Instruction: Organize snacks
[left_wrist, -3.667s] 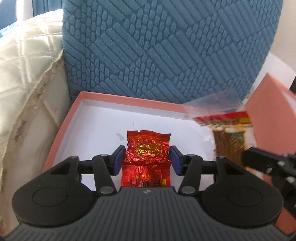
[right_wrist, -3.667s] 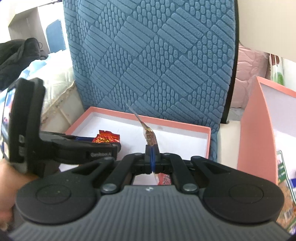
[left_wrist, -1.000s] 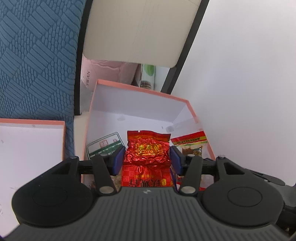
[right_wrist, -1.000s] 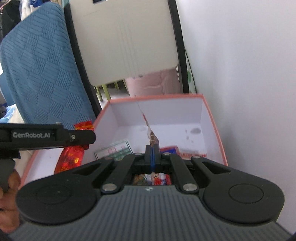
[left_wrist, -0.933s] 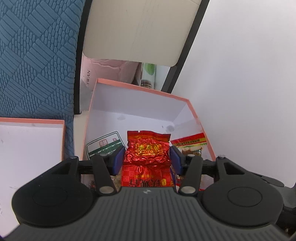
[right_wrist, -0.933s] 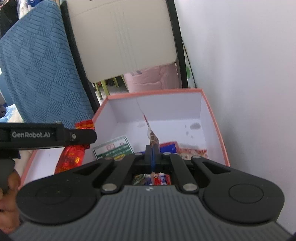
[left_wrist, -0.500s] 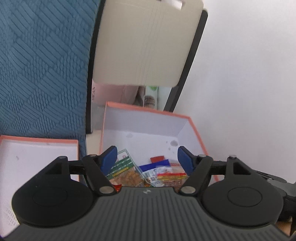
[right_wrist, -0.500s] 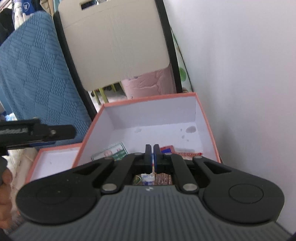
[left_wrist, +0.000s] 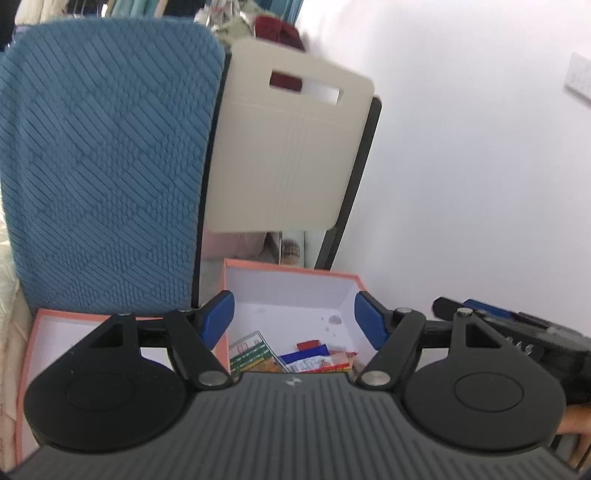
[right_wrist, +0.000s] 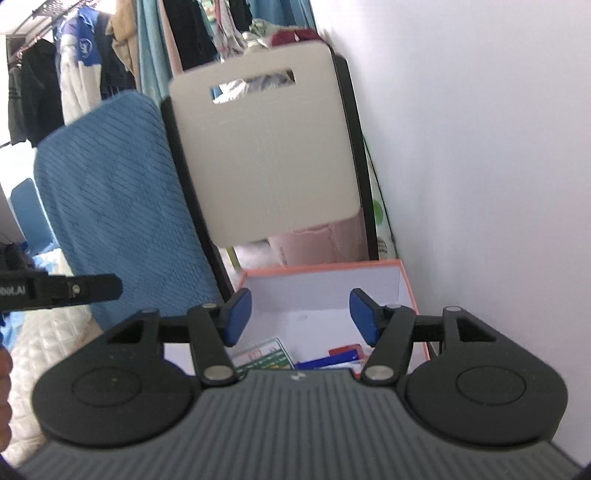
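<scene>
The snack packets are lying loose in the bottom of the deep pink-rimmed box, which is standing against the white wall at the right, in front of a cream chair back. A green-and-white packet is resting at the left of the pile, a blue one and a red one toward the right. To the left, a shallow pink-rimmed lid is sitting in front of the blue textured cushion; its visible part is showing no packet.

These packets are likely light, thin and crinkly, with slick film that could slide between pads, so pinching a flat sealed edge or gripping across the narrow width would probably be safest. Squeezing the middle risks crushing what is inside.

The left gripper is hovering above the box's near edge, tilting down toward it, its blue fingers spread wide with nothing between them. The right gripper is hanging beside it on the wall side, pitched down likewise; its jaws are opening and nothing is between them. A bit of the person's hand is showing behind the right gripper's body.
</scene>
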